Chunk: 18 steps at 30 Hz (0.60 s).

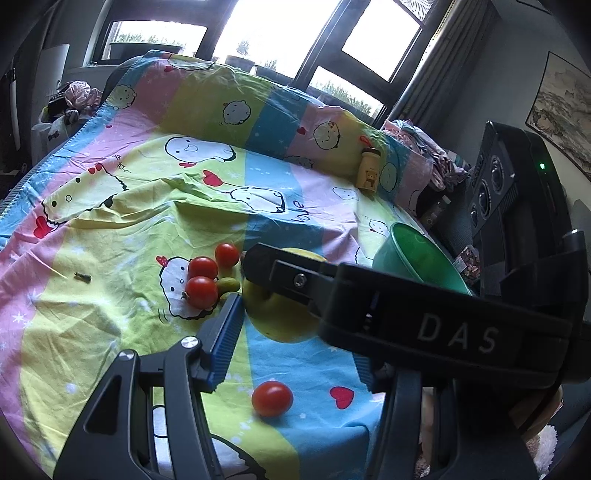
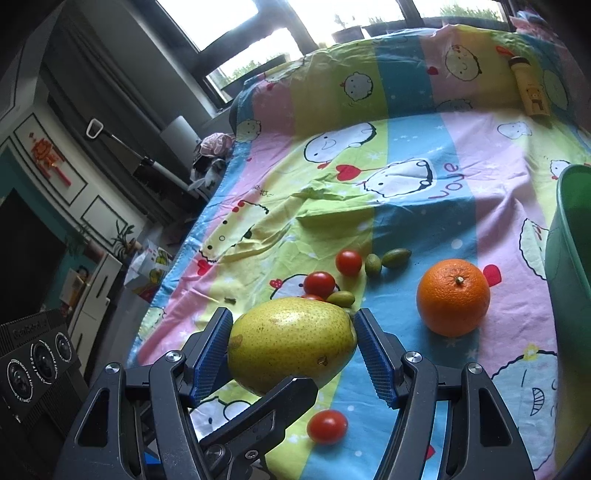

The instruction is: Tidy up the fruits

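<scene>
Here the right gripper (image 2: 291, 343) clamps a pear (image 2: 291, 343) above the cartoon bedsheet (image 2: 424, 155) by windows (image 2: 236, 22).

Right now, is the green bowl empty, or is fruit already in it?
Cannot tell for sure. The green bowl stands tilted toward the left camera and the inside that shows holds no fruit, but the gripper hides its lower part.

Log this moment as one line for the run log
task: organize fruits | right gripper: shut on pear, lifted | left gripper: under pear | orange, tomatoes on sheet | bowl: right
</scene>
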### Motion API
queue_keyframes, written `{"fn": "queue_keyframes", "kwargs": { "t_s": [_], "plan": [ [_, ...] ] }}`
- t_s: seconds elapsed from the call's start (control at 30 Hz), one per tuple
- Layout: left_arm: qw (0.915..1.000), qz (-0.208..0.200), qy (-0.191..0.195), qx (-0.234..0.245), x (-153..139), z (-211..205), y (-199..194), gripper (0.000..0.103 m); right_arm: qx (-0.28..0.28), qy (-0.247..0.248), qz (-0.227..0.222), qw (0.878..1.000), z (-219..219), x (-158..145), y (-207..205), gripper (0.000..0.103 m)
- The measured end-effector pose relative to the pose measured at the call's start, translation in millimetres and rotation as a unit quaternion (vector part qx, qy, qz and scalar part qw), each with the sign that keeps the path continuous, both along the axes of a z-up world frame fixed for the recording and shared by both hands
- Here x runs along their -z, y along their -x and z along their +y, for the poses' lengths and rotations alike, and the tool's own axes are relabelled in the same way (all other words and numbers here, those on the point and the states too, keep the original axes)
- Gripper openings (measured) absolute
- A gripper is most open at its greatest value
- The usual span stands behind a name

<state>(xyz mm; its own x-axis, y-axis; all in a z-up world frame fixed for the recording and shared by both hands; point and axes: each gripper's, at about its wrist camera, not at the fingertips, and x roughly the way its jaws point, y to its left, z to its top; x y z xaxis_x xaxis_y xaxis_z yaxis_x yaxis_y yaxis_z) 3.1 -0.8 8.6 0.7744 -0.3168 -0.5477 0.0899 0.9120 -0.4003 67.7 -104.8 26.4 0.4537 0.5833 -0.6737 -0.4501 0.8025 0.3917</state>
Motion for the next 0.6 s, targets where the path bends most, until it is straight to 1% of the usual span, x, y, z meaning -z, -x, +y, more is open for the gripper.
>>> {"fn": "queue_keyframes", "kwargs": {
  "t_s": [0.23,0.43,0.6],
  "plan": [
    [0.9997,-0.022,0.002,0.01,-8,-7,5,0.054,0.009,0.001,-0.023,1.0,-8,-11,9,0.069],
    [0.9994,-0.03,-0.001,0.017,-13,-13,7,0.054,0.015,0.0,-0.032,0.999,-14,-16,11,0.069],
    [0.9987,-0.045,-0.003,0.023,-20,-20,8,0.054,0.021,-0.004,-0.045,0.999,-21,-25,15,0.069]
  ]
}}
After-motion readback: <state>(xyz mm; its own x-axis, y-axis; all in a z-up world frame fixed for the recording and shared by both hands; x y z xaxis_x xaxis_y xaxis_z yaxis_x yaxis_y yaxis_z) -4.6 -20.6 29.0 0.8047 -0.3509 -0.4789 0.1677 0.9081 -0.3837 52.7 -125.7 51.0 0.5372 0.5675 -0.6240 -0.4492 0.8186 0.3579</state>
